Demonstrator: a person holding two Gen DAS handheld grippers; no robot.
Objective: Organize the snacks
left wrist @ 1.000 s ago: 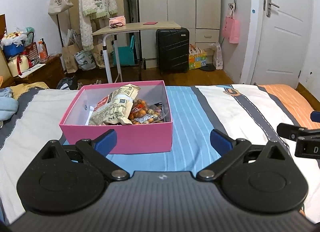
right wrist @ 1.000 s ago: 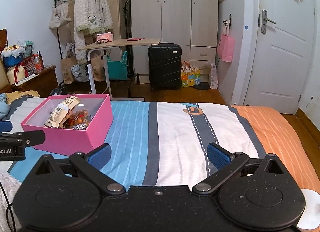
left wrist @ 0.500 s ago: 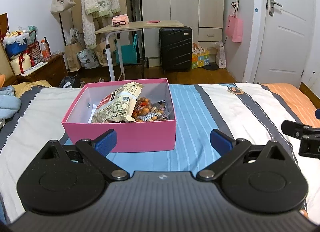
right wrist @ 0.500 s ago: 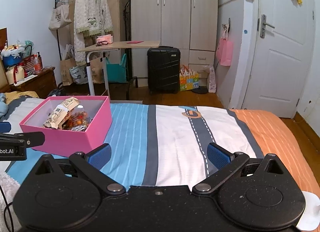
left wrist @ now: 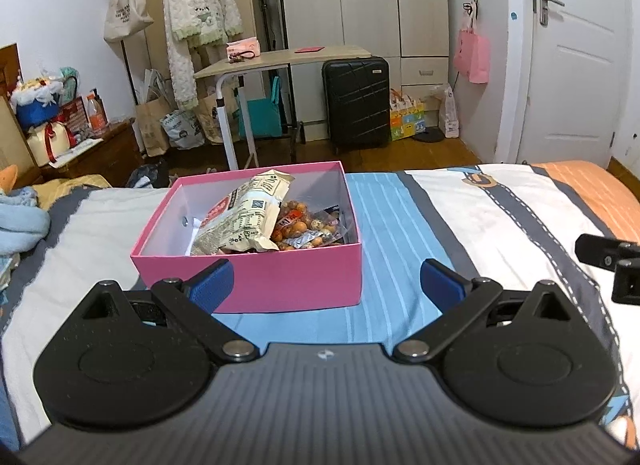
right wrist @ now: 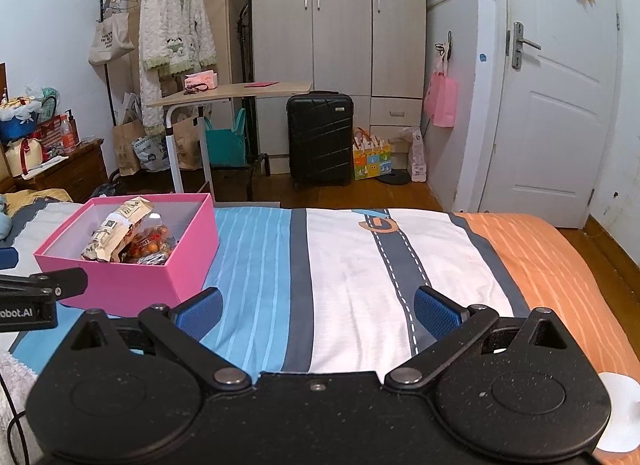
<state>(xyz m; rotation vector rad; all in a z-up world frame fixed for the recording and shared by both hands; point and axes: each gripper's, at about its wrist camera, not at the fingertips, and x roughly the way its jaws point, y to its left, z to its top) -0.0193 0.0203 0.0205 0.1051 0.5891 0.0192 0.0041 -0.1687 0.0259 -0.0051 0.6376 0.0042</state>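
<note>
A pink box (left wrist: pixel 256 285) sits on the striped bed cover; it also shows in the right wrist view (right wrist: pixel 132 285). Inside lie a beige snack bag (left wrist: pixel 244 217) and a clear bag of orange snacks (left wrist: pixel 304 227). My left gripper (left wrist: pixel 325 283) is open and empty, just in front of the box's near wall. My right gripper (right wrist: pixel 318 311) is open and empty, over the bed to the right of the box. Part of the right gripper shows at the right edge of the left wrist view (left wrist: pixel 612 261).
The striped bed cover (right wrist: pixel 360 265) stretches right to an orange band. A blue blanket (left wrist: pixel 20 221) lies at the left. Beyond the bed stand a rolling table (left wrist: pixel 280 61), a black suitcase (left wrist: pixel 356 101), a wardrobe and a white door (right wrist: pixel 560 105).
Both grippers have drawn back and risen slightly; the box sits a little farther off in both views. Both stay open and empty.
</note>
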